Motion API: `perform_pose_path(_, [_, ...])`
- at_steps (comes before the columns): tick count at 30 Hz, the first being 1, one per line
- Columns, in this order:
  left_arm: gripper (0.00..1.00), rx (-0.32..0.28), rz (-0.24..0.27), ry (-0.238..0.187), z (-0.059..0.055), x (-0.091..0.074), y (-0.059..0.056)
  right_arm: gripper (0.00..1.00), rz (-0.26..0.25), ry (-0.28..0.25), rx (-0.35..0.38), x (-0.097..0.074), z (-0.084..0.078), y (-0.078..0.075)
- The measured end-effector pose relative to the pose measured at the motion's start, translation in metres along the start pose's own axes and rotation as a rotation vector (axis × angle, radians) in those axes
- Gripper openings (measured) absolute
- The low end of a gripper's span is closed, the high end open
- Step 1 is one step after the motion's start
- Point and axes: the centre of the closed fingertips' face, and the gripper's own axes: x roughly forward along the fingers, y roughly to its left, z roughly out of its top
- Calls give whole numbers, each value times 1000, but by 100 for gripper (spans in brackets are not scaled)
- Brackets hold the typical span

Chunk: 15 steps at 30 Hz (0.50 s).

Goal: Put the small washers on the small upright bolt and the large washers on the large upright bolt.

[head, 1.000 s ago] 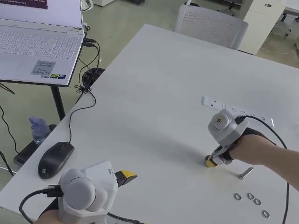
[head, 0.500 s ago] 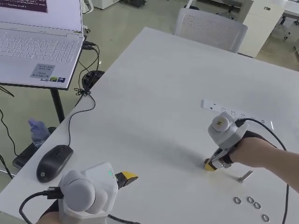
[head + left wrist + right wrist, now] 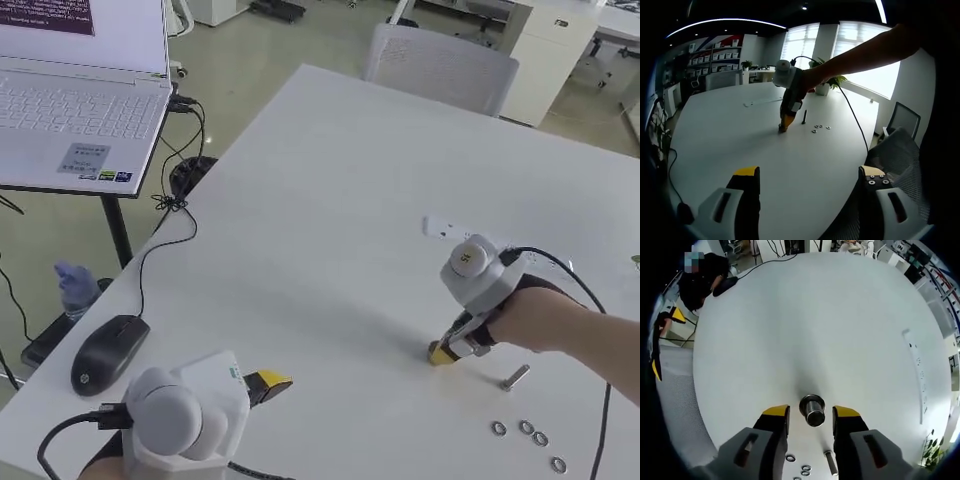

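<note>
Flanking stubby grey large bolt (image 3: 812, 411): right tool (image 3: 810, 413), jaws apart. Left tool (image 3: 810, 172) idle, likewise apart. Silver washers (image 3: 525, 428) loose on white tabletop (image 3: 330, 200); slim small bolt (image 3: 516, 377) bare; none threaded

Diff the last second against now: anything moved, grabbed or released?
Nothing visibly moved, grabbed or released; only the head camera shifted. The right claw, open around the large bolt, holds its place beside the small bolt and washers. The left claw, open, stays low by the near table edge.
</note>
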Motion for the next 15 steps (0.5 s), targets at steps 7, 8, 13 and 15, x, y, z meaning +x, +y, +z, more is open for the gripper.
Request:
perform_pose_path(7, [80, 7, -5, -1, 3, 1, -6, 36, 4, -13, -1, -12, 3, 2])
perform_pose_path(8, [80, 7, -5, -2, 4, 1, -6, 36, 5, -13, 0, -13, 3, 2])
perform_pose_path(13, [80, 10, -3, -2, 7, 2, -8, 35, 7, -19, 1, -20, 5, 2])
perform_pose_path(15, [80, 12, -2, -4, 9, 2, -7, 35, 8, -15, 0, -22, 4, 1])
